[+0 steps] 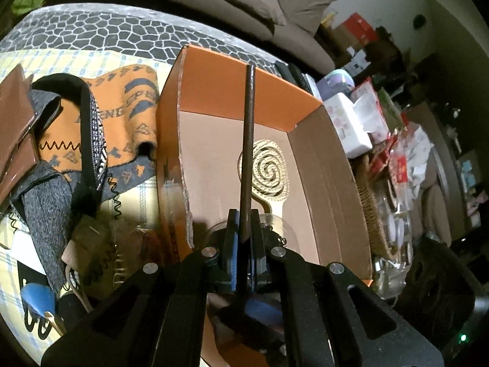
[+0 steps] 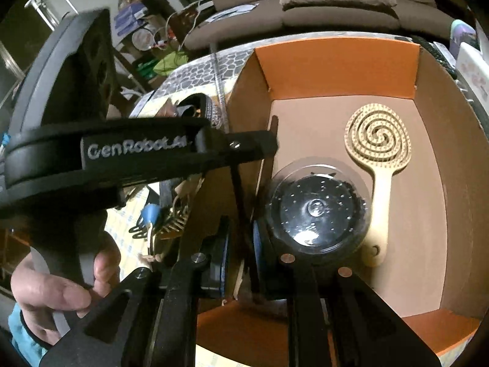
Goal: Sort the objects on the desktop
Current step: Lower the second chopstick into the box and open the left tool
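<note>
My left gripper (image 1: 243, 238) is shut on a thin dark stick (image 1: 247, 140) that points up and away over the orange cardboard box (image 1: 214, 85). A cream spiral hairbrush (image 1: 269, 168) lies on the box floor; it also shows in the right wrist view (image 2: 379, 165), beside a round clear-lidded black container (image 2: 316, 208). My right gripper (image 2: 241, 244) straddles the box's left wall (image 2: 244, 116), one finger on each side, with a gap between the pads. The left gripper body (image 2: 137, 150) crosses that view, and the dark stick (image 2: 237, 183) hangs from it.
Left of the box lie an orange patterned cloth (image 1: 128, 113), grey and black fabric (image 1: 45, 189), a brown wallet-like item (image 1: 15, 116) and small clutter (image 1: 39, 299). Right of it stand a wicker basket (image 1: 373, 214) and packets (image 1: 366, 116). A sofa (image 2: 336, 6) is behind.
</note>
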`<act>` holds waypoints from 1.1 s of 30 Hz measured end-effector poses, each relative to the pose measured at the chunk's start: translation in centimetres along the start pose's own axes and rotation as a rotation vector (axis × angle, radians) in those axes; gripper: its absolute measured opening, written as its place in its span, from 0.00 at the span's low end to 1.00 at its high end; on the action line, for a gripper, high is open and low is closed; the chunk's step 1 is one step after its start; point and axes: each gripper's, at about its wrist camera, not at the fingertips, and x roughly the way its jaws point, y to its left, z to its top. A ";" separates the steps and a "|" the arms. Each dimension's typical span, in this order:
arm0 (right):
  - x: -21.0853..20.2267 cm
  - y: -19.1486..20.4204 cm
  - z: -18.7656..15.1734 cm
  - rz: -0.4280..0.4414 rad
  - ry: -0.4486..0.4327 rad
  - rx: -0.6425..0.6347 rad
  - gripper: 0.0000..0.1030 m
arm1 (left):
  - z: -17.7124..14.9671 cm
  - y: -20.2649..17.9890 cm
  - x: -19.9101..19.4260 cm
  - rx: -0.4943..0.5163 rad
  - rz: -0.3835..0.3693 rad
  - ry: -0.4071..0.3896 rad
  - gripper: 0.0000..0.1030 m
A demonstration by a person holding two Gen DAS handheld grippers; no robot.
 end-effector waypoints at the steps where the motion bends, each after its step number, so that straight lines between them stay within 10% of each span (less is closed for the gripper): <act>1: 0.1 0.1 0.0 -0.001 0.003 -0.002 0.16 | 0.0 -0.1 0.0 0.003 0.007 -0.002 0.05; 25: 0.6 -0.2 0.4 -0.024 0.011 0.026 0.16 | 1.0 1.3 -4.5 -0.053 -0.019 -0.073 0.57; 33: -2.6 0.7 1.8 -0.021 -0.084 0.039 0.43 | -0.2 3.9 -7.1 -0.079 0.040 -0.064 0.72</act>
